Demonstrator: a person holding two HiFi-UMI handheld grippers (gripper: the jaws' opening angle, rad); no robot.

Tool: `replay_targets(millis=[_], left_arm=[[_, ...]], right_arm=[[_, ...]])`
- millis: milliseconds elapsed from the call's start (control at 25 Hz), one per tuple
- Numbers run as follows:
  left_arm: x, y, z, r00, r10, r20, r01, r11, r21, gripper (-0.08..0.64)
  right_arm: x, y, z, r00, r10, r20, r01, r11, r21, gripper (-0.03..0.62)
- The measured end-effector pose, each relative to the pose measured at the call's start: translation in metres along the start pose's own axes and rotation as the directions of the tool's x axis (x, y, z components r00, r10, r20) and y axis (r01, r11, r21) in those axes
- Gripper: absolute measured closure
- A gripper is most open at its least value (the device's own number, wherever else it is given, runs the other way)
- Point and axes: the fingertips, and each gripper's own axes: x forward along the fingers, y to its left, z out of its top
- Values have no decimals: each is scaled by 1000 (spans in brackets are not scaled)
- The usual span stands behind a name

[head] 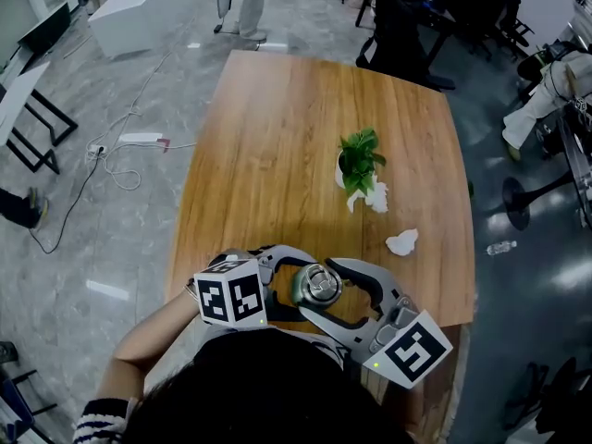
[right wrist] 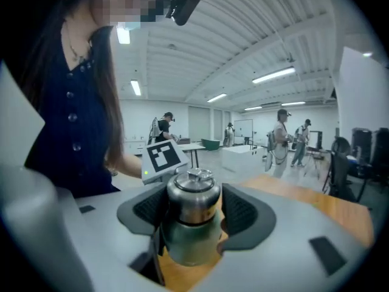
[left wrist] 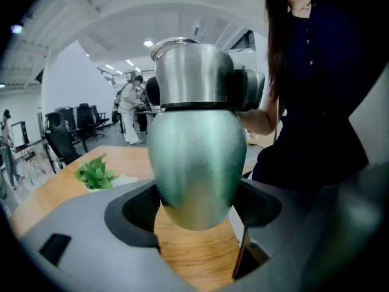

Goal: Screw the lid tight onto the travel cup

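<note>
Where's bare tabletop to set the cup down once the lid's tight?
The table's whole left half is bare, from the plant leftward. The right side holds the plant and crumpled paper. The near edge is crowded: left gripper on the cup, right gripper on its lid.

Near edge of the surface (head: 268, 137): crowded. Left gripper (left wrist: 197, 208) fingers close on the travel cup (left wrist: 194, 163) body, right gripper (right wrist: 191, 212) fingers close on its lid (right wrist: 193, 190); no gap at either side. Left half and far end of the wood: open. Right of centre: potted plant (head: 359, 160), white tissue (head: 377, 197) touching its base. Second crumpled tissue (head: 401, 241) nearer the right edge. A lane of bare wood runs between the two tissues.
</note>
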Motion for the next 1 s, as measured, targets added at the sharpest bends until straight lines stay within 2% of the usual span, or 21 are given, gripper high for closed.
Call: replay_targets(millis=[80,160,240,320,360,400,480,560,600,680,720,800,880,920,1000], left_arm=[[2,2,0,1000,12,2,-12,1000,-9,179],[4,14,-1,995,98,-8,-98,994,-49,179],[3,29,-4,977,209,-36,-211,973,-93,179],[1,37,-6,962,269,-53,-273,956,-110,179],[0,36,-6,964,261,-51,-265,959,-103,179],[0,32,-6,972,229,-47,-233,969,-84,180],[1,18,-9,990,128,-53,-129,991,-18,179],[2,3,-13,996,33,-82,-30,999,43,179],[3,-2,-14,996,3,-94,2,998,57,179],[5,-2,-16,995,-5,-99,10,999,44,179],[5,3,-16,995,21,-93,-19,1000,18,179],[5,18,-14,990,116,-79,-121,991,-54,179],[2,32,-12,976,205,-76,-213,971,-108,179],[1,35,-12,971,224,-79,-232,966,-115,179],[-1,31,-11,976,197,-88,-205,974,-92,181]], right_arm=[[1,-3,-4,1000,-25,-16,25,999,-43,320],[4,-13,-6,991,-136,-8,136,990,-50,321],[7,-26,-6,964,-268,4,267,963,-41,321],[8,-31,-5,944,-330,20,330,944,-1,321],[8,-29,-3,949,-314,28,314,949,23,321],[9,-24,-2,964,-263,32,262,964,38,319],[8,-5,-3,996,-93,17,92,995,31,319],[6,9,-8,999,37,-25,-37,999,-2,319],[6,11,-11,997,57,-44,-58,998,-22,319],[8,8,-15,998,25,-58,-28,998,-53,321],[10,4,-15,998,-20,-52,17,998,-55,321],[15,-6,-14,991,-133,-22,132,991,-37,322],[19,-12,-10,976,-216,11,216,976,-20,327],[20,-12,-8,973,-231,26,232,973,-14,328],[20,-8,-6,979,-200,33,200,979,-24,328]])
